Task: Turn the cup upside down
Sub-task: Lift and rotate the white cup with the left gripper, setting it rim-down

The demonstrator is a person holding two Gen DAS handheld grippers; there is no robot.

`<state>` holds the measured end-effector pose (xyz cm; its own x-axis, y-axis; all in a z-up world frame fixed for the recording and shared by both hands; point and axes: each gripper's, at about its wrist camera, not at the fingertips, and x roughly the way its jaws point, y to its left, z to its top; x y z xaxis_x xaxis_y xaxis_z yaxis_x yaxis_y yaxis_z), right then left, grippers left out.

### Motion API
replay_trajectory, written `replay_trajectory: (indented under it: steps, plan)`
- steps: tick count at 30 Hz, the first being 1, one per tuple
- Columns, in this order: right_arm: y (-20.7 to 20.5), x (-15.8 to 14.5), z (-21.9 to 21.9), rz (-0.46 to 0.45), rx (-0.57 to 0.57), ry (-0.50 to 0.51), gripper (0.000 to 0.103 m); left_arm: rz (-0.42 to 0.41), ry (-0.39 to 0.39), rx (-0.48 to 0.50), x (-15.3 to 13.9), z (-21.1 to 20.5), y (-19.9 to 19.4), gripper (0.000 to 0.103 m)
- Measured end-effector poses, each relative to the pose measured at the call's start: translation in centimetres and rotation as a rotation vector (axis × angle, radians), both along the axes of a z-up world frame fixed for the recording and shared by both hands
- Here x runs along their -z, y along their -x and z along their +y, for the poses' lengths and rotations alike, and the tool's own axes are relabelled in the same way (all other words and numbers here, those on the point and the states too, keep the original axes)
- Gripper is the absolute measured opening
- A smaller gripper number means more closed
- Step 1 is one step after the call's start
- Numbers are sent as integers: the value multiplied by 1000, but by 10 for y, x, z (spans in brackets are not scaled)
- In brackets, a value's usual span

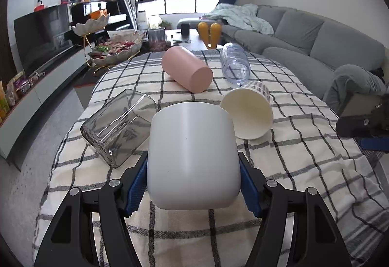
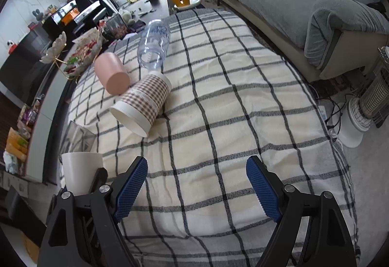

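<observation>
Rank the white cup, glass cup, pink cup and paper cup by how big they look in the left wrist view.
1. white cup, though it sits nearest the camera, in the left gripper
2. glass cup
3. paper cup and pink cup look alike; the pink one lies farther off, so no ranking.

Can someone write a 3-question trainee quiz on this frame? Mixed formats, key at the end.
1. True or false: the left gripper has its jaws closed on the white cup.
2. Multiple choice: the right gripper is (A) holding the pink cup, (B) open over the checked tablecloth with nothing between its jaws, (C) clamped on the clear bottle.
3. Fill in: the paper cup with the plaid pattern lies on its ____.

Key: 1 true; 2 B; 3 side.
</observation>
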<state>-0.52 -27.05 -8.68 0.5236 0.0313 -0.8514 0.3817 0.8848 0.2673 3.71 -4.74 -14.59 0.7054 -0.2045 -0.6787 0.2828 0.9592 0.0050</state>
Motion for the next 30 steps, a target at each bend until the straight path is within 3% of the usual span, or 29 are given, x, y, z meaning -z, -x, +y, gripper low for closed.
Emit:
replay_trajectory:
  steps: [5,8,13,17,21,30]
  plan:
    - [3,-12,-3,-18,3,-61,83,246,-50,29,-5,-3,-14,67]
    - [2,-18,-5,-18,10,-112,83,428,-127,42,-11,-7,-25,67]
    - [-9,-26,-12,4,27,-203,84,654,-247,94,-18,-22,-45,67]
    - [-22,-24,-23,34,66,-315,84,932,-282,152,-9,-36,-69,67]
    - [-37,-10,-38,76,129,-415,86,1056,-403,171,3,-51,-92,67]
    - [-76,31,-64,162,197,-518,86,1296,-536,174,55,-77,-126,67]
